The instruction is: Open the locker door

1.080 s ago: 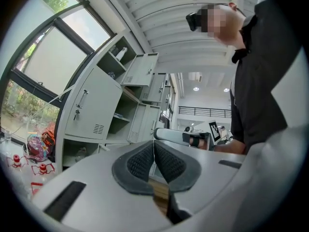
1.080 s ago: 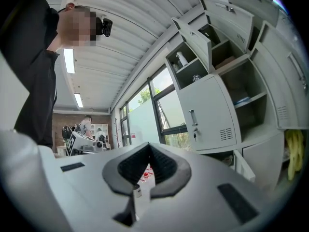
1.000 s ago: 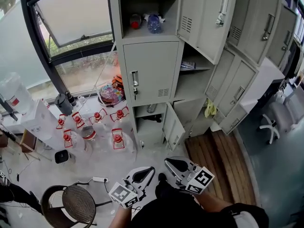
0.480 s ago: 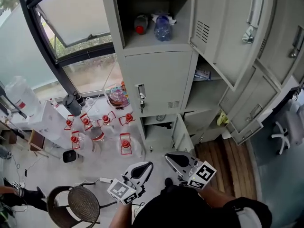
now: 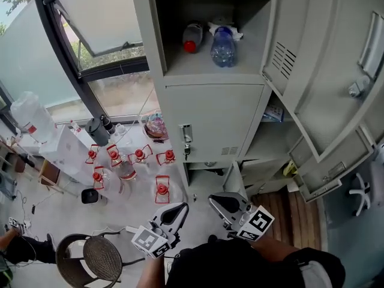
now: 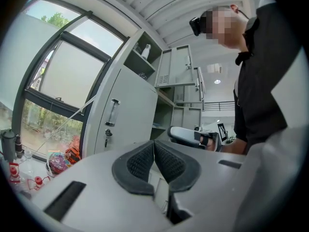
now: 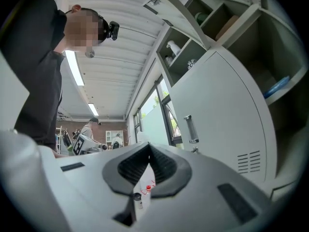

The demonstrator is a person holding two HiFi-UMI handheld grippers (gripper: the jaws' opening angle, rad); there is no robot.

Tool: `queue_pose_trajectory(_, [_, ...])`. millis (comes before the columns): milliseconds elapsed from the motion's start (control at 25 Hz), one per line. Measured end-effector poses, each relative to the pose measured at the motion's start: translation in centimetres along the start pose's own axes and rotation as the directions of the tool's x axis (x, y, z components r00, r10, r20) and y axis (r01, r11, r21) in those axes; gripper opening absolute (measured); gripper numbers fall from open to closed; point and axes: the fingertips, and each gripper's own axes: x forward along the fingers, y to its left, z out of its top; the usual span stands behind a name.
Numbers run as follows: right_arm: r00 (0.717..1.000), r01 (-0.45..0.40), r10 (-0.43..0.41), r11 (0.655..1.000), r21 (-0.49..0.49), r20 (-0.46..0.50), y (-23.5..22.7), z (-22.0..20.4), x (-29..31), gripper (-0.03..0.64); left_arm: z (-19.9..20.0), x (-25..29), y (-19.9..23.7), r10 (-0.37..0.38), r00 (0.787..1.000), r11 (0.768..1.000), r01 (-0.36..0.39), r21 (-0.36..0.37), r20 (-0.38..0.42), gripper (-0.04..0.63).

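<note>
The closed grey locker door (image 5: 215, 120) stands in the middle of the locker bank, with its upright handle (image 5: 186, 133) and a key lock near its left edge. It also shows in the left gripper view as the locker door (image 6: 126, 117) with its handle (image 6: 113, 112), and in the right gripper view as the locker door (image 7: 227, 117) with its handle (image 7: 191, 128). My left gripper (image 5: 182, 207) and right gripper (image 5: 213, 201) hang low in front of me, well short of the door. Both are shut with nothing between the pads, as the left gripper (image 6: 154, 144) and right gripper (image 7: 148, 148) show.
Above the closed door an open compartment holds two plastic bottles (image 5: 222, 45). A large open locker door (image 5: 336, 71) juts out at upper right, and a small one (image 5: 235, 182) stands ajar below. Red-capped water jugs (image 5: 161, 191) stand on the floor by the window; a round chair (image 5: 101, 258) is at lower left.
The head view has moved closer to the lockers, so the closed door looks larger and more central. Both grippers stay shut in about the same low spot.
</note>
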Motion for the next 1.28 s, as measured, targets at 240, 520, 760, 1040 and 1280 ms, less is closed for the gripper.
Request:
queue_pose_trajectory(240, [0.998, -0.001, 0.001, 1.000, -0.005, 0.067, -3.8, 1.1, 2.9, 0.012, 1.3, 1.7, 4.1, 0.028, 1.000, 1.000, -0.028, 0.015, -0.001, 0.017])
queue_pose_trajectory(520, [0.991, 0.015, -0.007, 0.998, -0.059, 0.136, -6.4, 2.9, 8.1, 0.015, 1.6, 2.5, 11.3, 0.001, 1.000, 1.000, -0.001, 0.012, -0.002, 0.017])
queue_pose_trajectory(760, [0.985, 0.110, -0.093, 0.988, -0.111, 0.144, -8.5, 3.6, 11.6, 0.028, 4.1, 4.1, 16.0, -0.088, 0.996, 0.995, 0.087, 0.041, 0.024, 0.017])
queue_pose_trajectory(1040, [0.975, 0.205, -0.187, 0.966, -0.158, 0.119, -10.2, 3.2, 13.7, 0.071, 4.1, 5.9, 18.4, -0.189, 0.982, 0.981, 0.188, 0.039, 0.012, 0.017])
queue_pose_trajectory(1280, [0.970, 0.238, -0.225, 0.953, -0.188, 0.091, -10.8, 2.4, 15.1, 0.107, 3.4, 6.1, 19.5, -0.236, 0.972, 0.971, 0.236, 0.030, 0.010, 0.017])
